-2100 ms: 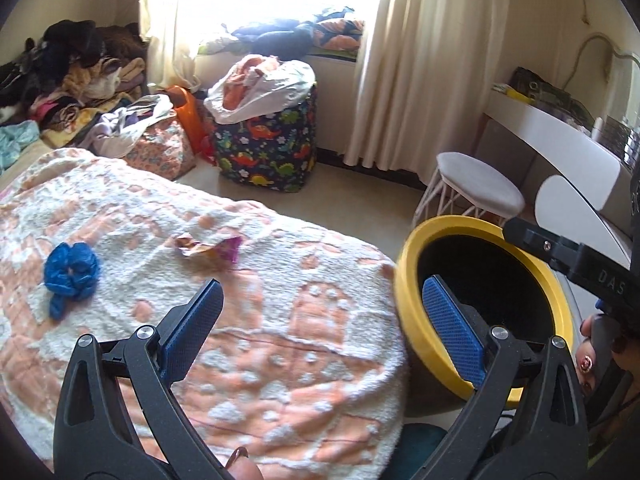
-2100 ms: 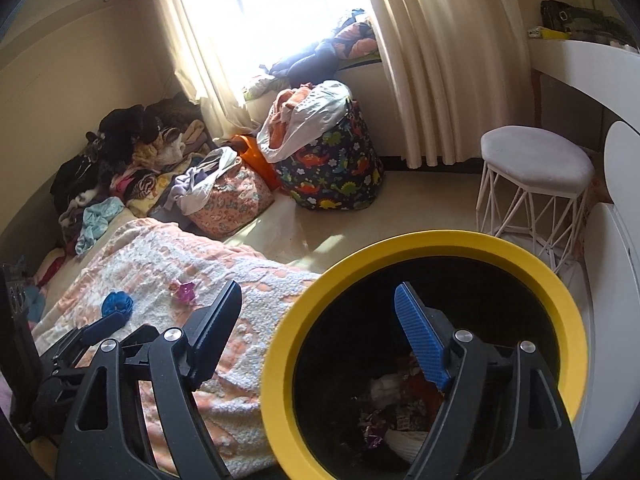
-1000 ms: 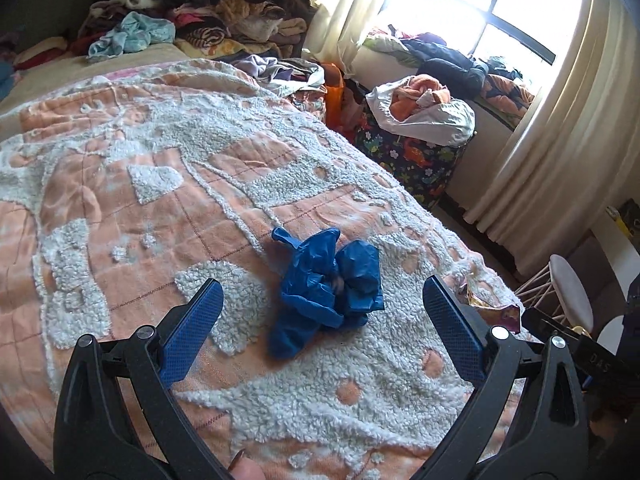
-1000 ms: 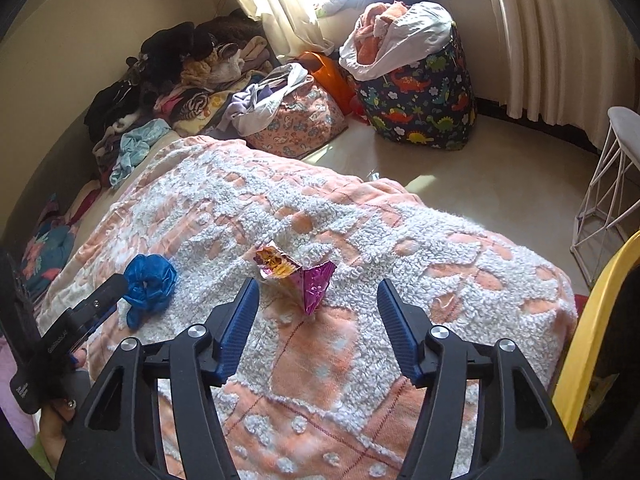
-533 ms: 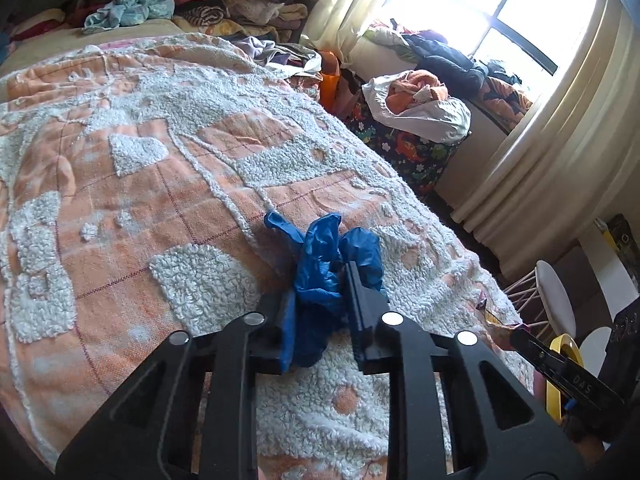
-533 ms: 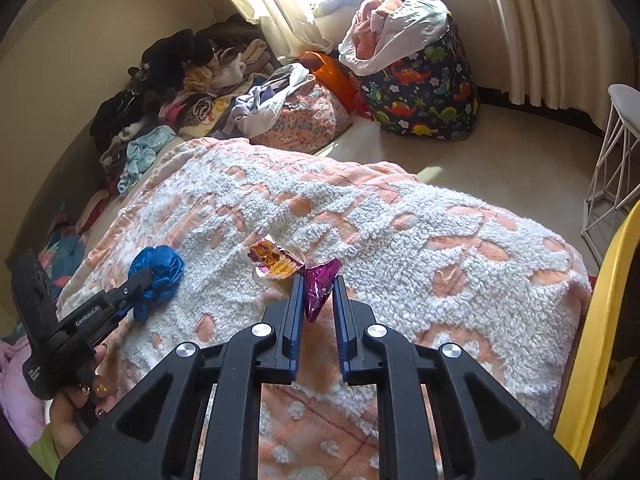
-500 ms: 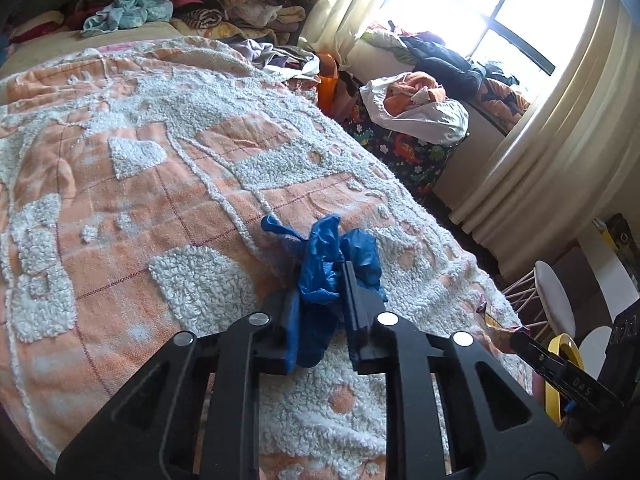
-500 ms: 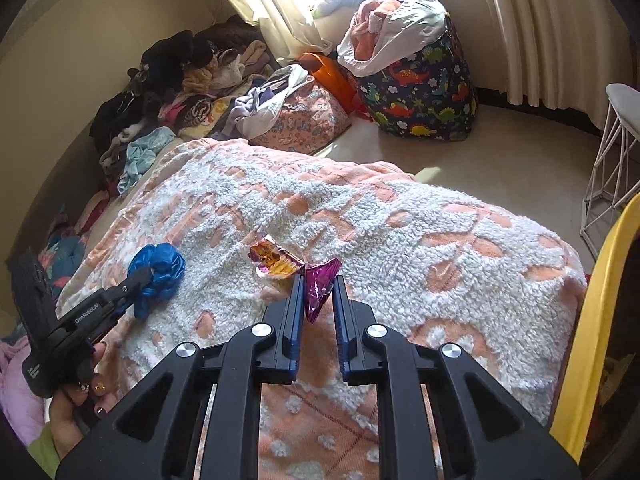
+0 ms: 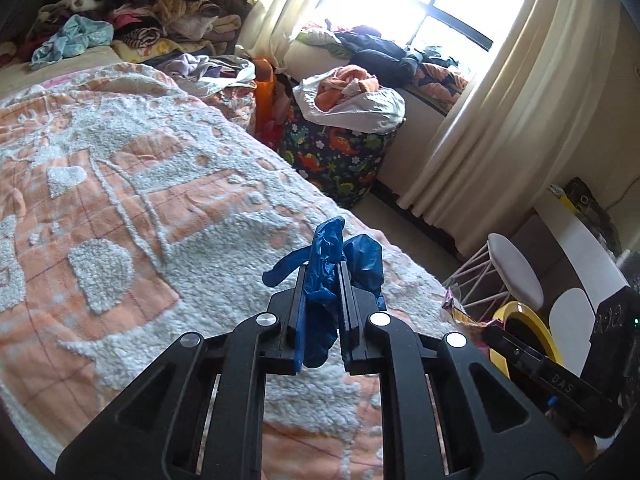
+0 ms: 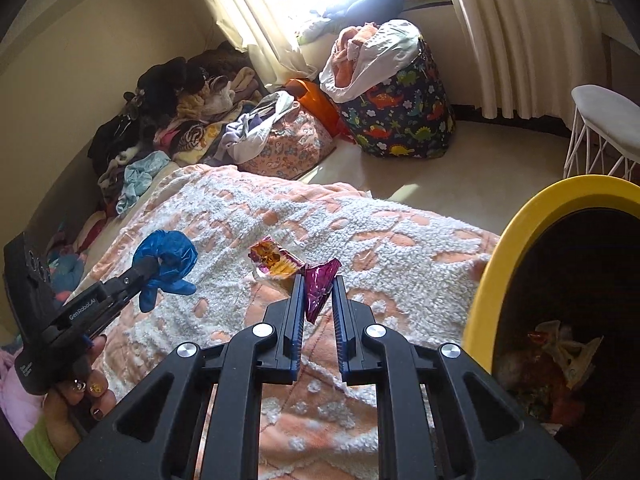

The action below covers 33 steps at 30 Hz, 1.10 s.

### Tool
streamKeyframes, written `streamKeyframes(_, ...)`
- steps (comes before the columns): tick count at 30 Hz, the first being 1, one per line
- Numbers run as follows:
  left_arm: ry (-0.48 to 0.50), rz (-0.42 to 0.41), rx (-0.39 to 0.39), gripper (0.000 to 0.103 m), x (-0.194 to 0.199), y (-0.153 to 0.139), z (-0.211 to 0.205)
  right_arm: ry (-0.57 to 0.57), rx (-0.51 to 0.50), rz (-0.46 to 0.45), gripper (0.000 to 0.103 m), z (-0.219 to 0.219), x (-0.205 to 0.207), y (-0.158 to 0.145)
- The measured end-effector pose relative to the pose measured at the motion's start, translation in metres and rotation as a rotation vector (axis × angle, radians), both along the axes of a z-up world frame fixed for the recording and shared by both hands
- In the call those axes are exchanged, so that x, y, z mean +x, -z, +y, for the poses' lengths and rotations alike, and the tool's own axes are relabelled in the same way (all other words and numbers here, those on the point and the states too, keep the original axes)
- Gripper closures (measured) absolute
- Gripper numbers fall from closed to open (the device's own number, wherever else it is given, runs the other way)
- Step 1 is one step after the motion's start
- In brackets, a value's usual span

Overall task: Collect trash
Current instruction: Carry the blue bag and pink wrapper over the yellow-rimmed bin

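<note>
My left gripper [image 9: 322,276] is shut on a crumpled blue glove [image 9: 328,264] and holds it just above the orange and white bedspread [image 9: 140,216]. The glove also shows in the right wrist view [image 10: 166,262], held by the left gripper [image 10: 150,268]. My right gripper [image 10: 316,288] is shut on a purple and yellow snack wrapper [image 10: 316,284], lifted a little off the bedspread [image 10: 384,240]. The yellow-rimmed black trash bin [image 10: 520,224] stands at the right, with wrappers inside; it also shows in the left wrist view [image 9: 524,316].
A dinosaur-print laundry bag [image 10: 400,120] full of clothes stands on the floor by the window. Piles of clothes [image 10: 180,120] lie at the far side of the bed. A white wire stool [image 10: 604,132] and a white desk [image 9: 580,248] stand beyond the bin.
Both grippers, open a second ago, have shut on the glove and the wrapper. Both have since lifted their pieces off the bedspread and swung toward the bin.
</note>
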<state>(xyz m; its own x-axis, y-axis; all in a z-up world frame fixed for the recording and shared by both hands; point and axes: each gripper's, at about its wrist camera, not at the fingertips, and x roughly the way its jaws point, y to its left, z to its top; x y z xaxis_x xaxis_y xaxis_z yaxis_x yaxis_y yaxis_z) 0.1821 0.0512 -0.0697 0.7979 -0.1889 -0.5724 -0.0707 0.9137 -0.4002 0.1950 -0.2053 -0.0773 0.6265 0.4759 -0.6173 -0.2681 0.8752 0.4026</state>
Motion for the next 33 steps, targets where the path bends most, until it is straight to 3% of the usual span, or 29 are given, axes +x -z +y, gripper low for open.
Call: streamKeyframes(33,0.322,-0.053,0.095,0.095,-0.025,-0.024,-0.129,0.249,-0.002,-0.037,0.09,-0.131,-0.045,-0.019)
